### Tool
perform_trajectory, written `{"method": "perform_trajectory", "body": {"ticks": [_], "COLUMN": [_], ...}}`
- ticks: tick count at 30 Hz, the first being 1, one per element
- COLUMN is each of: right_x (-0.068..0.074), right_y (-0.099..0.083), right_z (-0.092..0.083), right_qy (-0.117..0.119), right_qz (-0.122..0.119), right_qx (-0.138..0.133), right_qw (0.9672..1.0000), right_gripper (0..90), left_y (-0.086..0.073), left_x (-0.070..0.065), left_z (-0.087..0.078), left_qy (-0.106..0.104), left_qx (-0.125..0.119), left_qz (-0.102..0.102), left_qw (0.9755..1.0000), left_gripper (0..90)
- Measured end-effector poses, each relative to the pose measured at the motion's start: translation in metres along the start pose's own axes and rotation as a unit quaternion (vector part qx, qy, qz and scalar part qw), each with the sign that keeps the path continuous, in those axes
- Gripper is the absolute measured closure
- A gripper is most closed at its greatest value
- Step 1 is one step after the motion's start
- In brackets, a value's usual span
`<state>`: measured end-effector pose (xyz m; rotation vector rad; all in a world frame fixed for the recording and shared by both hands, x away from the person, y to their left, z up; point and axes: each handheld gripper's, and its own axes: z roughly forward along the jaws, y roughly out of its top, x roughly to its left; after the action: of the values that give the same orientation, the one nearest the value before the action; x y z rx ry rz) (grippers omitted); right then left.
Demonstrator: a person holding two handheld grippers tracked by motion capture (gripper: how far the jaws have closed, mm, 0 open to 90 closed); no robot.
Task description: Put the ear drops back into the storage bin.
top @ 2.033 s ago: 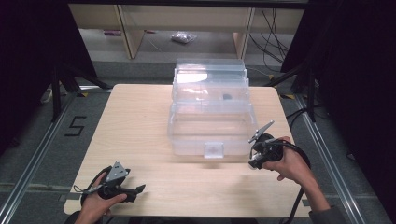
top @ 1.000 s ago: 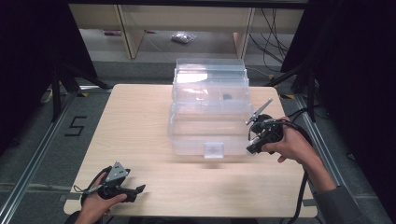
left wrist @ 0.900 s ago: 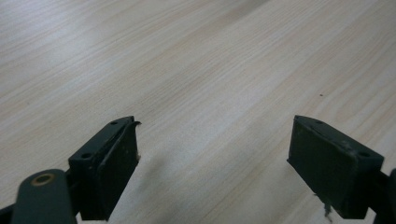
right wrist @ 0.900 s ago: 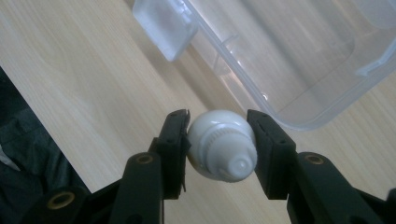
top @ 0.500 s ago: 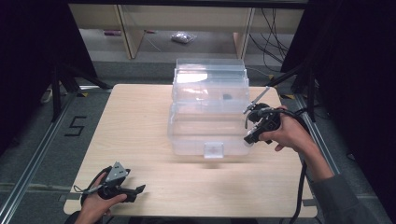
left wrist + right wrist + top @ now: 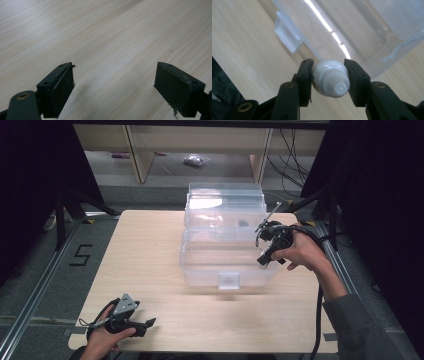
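Two right fingers (image 6: 305, 80) around one white bottle (image 6: 330, 77), beside one clear box (image 6: 225, 240).

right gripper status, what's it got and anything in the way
Right gripper shut on small white capped bottle, beside the clear plastic bin. Left gripper open on the table. Bin open on top, nothing blocking.

Looks like a lab recording bay: pale wooden table (image 6: 150, 255) at centre, black curtains (image 6: 30, 180) at both edges, taped floor number (image 6: 80, 255) at left.
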<state>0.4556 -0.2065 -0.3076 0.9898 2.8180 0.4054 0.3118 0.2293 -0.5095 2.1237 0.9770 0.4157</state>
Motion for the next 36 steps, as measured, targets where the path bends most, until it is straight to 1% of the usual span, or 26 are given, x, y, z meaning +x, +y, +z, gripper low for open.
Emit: {"method": "perform_trajectory", "body": {"ticks": [2,3,4,5,7,10,11,13,15,18,20,21,22,23,24,25,26,27,28,29,31,32,33,34,35,36], "right_x": [-0.001,-0.003,-0.006,-0.007,-0.012,-0.016,-0.020,-0.022,-0.026,-0.032,-0.036,-0.038,-0.039,-0.041,-0.042,-0.042,-0.043,-0.044,-0.045,-0.046,-0.047,-0.048,-0.048,-0.050,-0.050,-0.051], "right_y": [0.002,0.004,0.005,0.006,0.010,0.012,0.013,0.014,0.015,0.015,0.015,0.015,0.015,0.015,0.015,0.014,0.015,0.015,0.015,0.015,0.015,0.016,0.016,0.016,0.016,0.016], "right_z": [0.000,0.001,0.003,0.003,0.007,0.010,0.014,0.017,0.021,0.028,0.033,0.035,0.038,0.040,0.042,0.044,0.046,0.049,0.052,0.054,0.060,0.065,0.065,0.068,0.070,0.073], "right_qy": [0.000,-0.001,-0.003,-0.003,-0.001,-0.004,-0.003,-0.003,-0.001,-0.003,-0.002,-0.001,0.000,-0.002,-0.001,-0.001,0.001,-0.001,-0.003,0.001,0.004,0.003,0.003,0.002,0.005,0.004], "right_qz": [0.002,0.009,0.000,-0.002,0.011,0.011,0.017,0.017,0.024,0.034,0.041,0.040,0.043,0.042,0.050,0.049,0.054,0.052,0.048,0.051,0.057,0.062,0.062,0.055,0.064,0.060], "right_qx": [0.003,0.005,0.002,0.004,0.007,0.009,0.011,0.012,0.016,0.020,0.021,0.022,0.025,0.025,0.027,0.025,0.031,0.032,0.034,0.036,0.036,0.043,0.043,0.043,0.044,0.044], "right_qw": [1.0000,1.0000,1.0000,1.0000,0.9999,0.9999,0.9998,0.9998,0.9996,0.9992,0.9990,0.9990,0.9988,0.9988,0.9984,0.9985,0.9980,0.9982,0.9983,0.9980,0.9977,0.9972,0.9972,0.9975,0.9970,0.9972], "right_gripper": [60.3,60.3,60.3,60.4,60.4,60.4,60.4,60.3,60.3,60.3,60.3,60.3,60.3,60.3,60.3,60.3,60.3,60.3,60.4,60.3,60.3,60.3,60.3,60.3,60.3,60.4], "left_y": [0.000,0.000,0.000,0.000,0.000,0.000,0.000,0.000,0.000,0.000,0.000,0.000,0.000,0.000,0.000,0.000,0.000,0.000,0.000,0.000,0.000,0.000,0.000,0.000,0.000,0.000], "left_x": [0.000,-0.001,-0.001,-0.001,-0.001,-0.001,-0.001,-0.001,-0.001,0.000,0.000,0.000,0.001,0.001,0.001,0.001,-0.001,-0.001,-0.001,0.000,0.000,0.000,0.000,0.000,0.000,0.000], "left_z": [0.000,0.000,0.000,0.000,0.001,0.001,0.000,0.000,0.000,-0.001,-0.001,0.000,-0.002,-0.002,-0.002,-0.001,0.000,0.000,0.000,-0.001,-0.001,0.000,0.000,-0.001,-0.001,-0.001], "left_qy": [-0.002,-0.005,-0.006,-0.005,-0.006,-0.006,-0.006,-0.006,-0.007,-0.006,-0.006,-0.004,-0.007,-0.007,-0.007,-0.007,-0.006,-0.007,-0.006,-0.006,-0.004,-0.005,-0.005,-0.006,-0.006,-0.006], "left_qx": [0.000,-0.005,-0.007,-0.006,-0.006,-0.006,-0.006,-0.006,-0.006,0.001,-0.001,-0.003,0.009,0.008,0.008,0.004,-0.005,-0.006,-0.005,-0.001,-0.002,-0.002,-0.003,0.000,-0.001,-0.001], "left_qz": [0.000,-0.005,-0.007,-0.006,-0.007,-0.007,-0.006,-0.007,-0.007,0.001,0.000,-0.002,0.011,0.010,0.010,0.005,-0.006,-0.007,-0.006,0.000,0.000,-0.002,-0.002,0.000,-0.001,0.000], "left_qw": [1.0000,1.0000,0.9999,1.0000,0.9999,0.9999,0.9999,0.9999,0.9999,1.0000,1.0000,1.0000,0.9999,0.9999,0.9999,1.0000,0.9999,0.9999,1.0000,1.0000,1.0000,1.0000,1.0000,1.0000,1.0000,1.0000], "left_gripper": [15.3,15.2,15.3,15.2,15.3,15.3,15.2,15.3,15.3,15.3,15.2,15.3,15.3,15.3,15.3,15.3,15.3,15.3,15.2,15.3,15.3,15.3,15.3,15.3,15.2,15.3]}}
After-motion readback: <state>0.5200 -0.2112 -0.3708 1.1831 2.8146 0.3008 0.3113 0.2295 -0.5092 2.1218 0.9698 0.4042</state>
